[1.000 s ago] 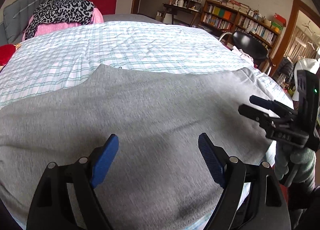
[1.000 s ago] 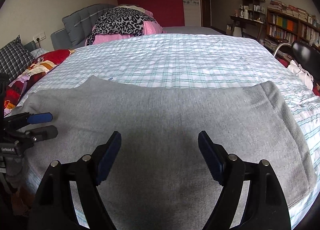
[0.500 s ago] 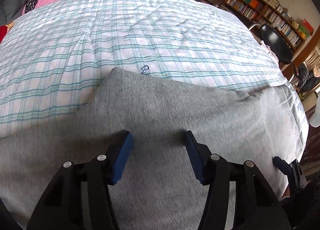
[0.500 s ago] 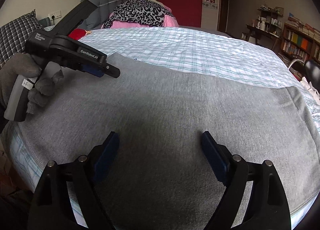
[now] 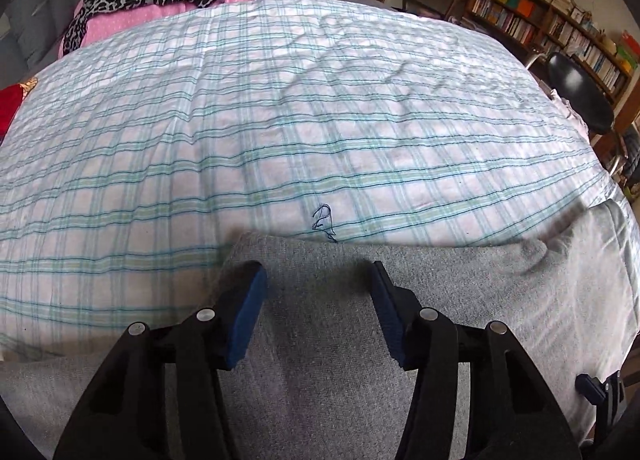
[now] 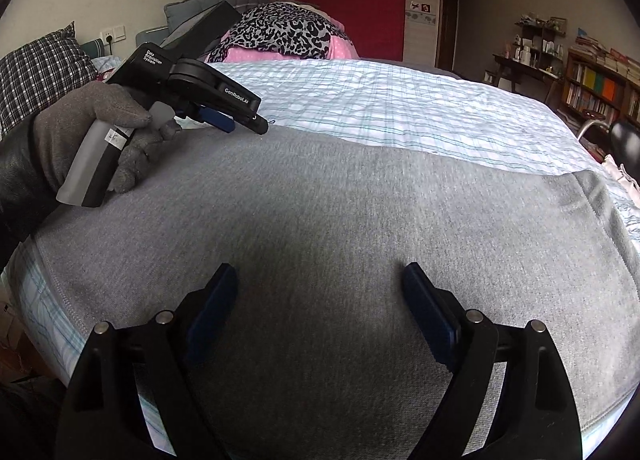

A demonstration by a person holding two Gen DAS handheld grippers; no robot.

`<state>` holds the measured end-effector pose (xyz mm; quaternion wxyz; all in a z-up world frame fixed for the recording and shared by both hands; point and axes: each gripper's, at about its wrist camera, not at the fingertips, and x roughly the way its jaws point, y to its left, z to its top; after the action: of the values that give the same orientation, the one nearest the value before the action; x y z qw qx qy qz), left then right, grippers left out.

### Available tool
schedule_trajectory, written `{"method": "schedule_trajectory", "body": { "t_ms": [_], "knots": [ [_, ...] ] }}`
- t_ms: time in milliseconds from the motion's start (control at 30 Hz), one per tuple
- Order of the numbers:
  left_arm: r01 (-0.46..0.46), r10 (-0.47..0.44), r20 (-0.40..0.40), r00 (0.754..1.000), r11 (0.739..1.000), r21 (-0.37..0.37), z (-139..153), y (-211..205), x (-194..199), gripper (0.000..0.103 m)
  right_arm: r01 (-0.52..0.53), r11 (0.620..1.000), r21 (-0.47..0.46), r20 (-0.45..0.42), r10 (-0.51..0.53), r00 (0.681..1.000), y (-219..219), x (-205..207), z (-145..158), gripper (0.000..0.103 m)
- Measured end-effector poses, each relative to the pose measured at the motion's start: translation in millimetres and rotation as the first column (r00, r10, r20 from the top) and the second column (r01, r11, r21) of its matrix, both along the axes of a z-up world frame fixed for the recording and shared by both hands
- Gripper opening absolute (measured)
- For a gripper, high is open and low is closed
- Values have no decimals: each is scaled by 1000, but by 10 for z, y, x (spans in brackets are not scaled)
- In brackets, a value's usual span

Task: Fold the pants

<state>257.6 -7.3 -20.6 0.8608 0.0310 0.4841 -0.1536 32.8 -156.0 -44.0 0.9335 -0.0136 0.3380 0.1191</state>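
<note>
While compared with a second back:
left gripper point(image 5: 318, 292): shifted up to the pants point(image 6: 340, 220) far corner, jaws narrowed but gapped, nothing pinched yet
right gripper point(image 6: 318, 296): wide open, cloth spread beneath
meaning: corner grab is lined up

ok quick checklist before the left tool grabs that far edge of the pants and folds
1. Left tool open: ok, blue pads apart.
2. Left tool at the far edge of the grey pants: ok, it straddles the cloth just short of the edge.
3. Cloth between the pads: cannot tell, the fabric looks flat beneath them.
4. Right tool open and holding nothing: ok, above mid-pants.
5. Pants lying flat: mostly ok, slight rumpling at the right end.
6. Checked sheet beyond the edge free of objects: ok, only a loose thread.
</note>
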Motion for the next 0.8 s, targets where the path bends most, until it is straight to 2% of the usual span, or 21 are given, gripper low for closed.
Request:
{"method": "schedule_trajectory", "body": {
  "t_ms": [200,400,500,633,800],
  "knots": [
    [45,-48,81,996,998,40,174,-103,-272,61,96,995,12,32,-96,995,-244,-25,135,86],
    [109,-112,77,991,993,38,118,-306,-455,63,224,973,-58,-11,-225,974,-653,-37,39,86],
    [106,-110,65,992,993,58,-3,-350,-437,67,208,977,-44,-19,-209,978,-783,-170,-56,86],
    [82,-83,43,996,996,32,-52,-298,-381,72,212,975,-62,43,-209,977,-777,-344,-150,86],
    [55,-69,115,991,992,117,43,-406,-519,73,220,975,-38,63,-217,974,-833,-410,-153,86]
  ]
}}
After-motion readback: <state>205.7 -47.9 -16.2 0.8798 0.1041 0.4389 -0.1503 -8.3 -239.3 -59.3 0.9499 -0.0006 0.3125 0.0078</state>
